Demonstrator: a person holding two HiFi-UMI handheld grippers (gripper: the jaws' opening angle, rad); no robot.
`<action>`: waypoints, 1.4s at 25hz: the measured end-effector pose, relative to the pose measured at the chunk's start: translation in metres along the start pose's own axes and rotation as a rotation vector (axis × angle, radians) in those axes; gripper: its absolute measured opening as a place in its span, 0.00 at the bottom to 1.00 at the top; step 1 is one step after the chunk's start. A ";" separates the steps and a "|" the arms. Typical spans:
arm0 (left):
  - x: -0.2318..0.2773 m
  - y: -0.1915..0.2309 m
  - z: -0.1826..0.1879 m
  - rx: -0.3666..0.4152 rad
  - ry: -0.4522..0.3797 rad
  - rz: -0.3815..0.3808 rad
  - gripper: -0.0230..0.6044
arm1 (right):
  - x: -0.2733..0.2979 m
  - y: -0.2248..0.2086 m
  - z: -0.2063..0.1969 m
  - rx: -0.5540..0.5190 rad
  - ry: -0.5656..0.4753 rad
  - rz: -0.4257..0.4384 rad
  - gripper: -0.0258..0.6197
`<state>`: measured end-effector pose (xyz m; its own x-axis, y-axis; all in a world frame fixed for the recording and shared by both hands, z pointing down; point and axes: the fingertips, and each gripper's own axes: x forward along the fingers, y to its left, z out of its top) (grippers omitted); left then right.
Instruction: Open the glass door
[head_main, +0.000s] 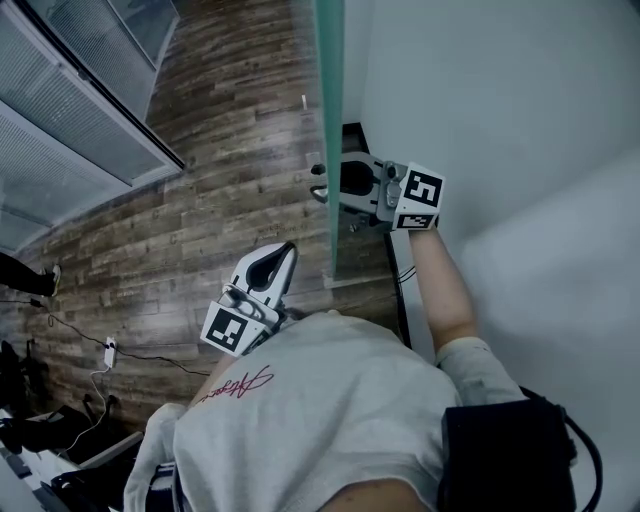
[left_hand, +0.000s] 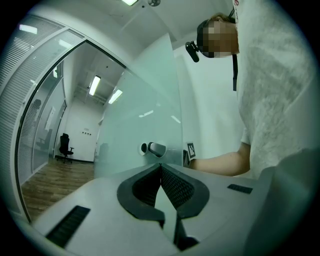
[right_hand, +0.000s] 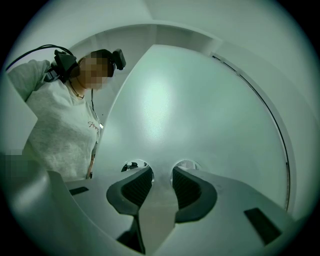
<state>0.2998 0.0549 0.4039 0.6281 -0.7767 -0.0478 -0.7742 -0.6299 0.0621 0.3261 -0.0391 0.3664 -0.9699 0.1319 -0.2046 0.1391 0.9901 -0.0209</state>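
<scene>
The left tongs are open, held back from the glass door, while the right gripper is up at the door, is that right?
No, the left tongs are shut, pads together; the left gripper view shows it. They are held back from the glass door, and the right gripper is at the door.

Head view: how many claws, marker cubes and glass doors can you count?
Grey-and-white claws: 2, the left claw and the right claw
Black-and-white square-marker cubes: 2, the left cube and the right cube
Green-edged frosted glass door: 1
Total: 5
</scene>
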 end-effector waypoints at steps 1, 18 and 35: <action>0.000 0.000 0.000 0.000 0.002 0.000 0.06 | -0.002 0.000 0.001 0.000 0.002 0.002 0.25; 0.032 -0.022 0.010 0.017 0.024 -0.104 0.06 | -0.042 -0.002 0.014 0.015 0.009 0.039 0.25; 0.073 -0.048 0.024 0.041 0.021 -0.241 0.06 | -0.075 -0.004 0.022 0.022 0.030 0.045 0.25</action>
<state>0.3813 0.0286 0.3731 0.7964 -0.6037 -0.0359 -0.6038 -0.7971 0.0107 0.4028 -0.0543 0.3605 -0.9681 0.1784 -0.1761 0.1872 0.9817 -0.0343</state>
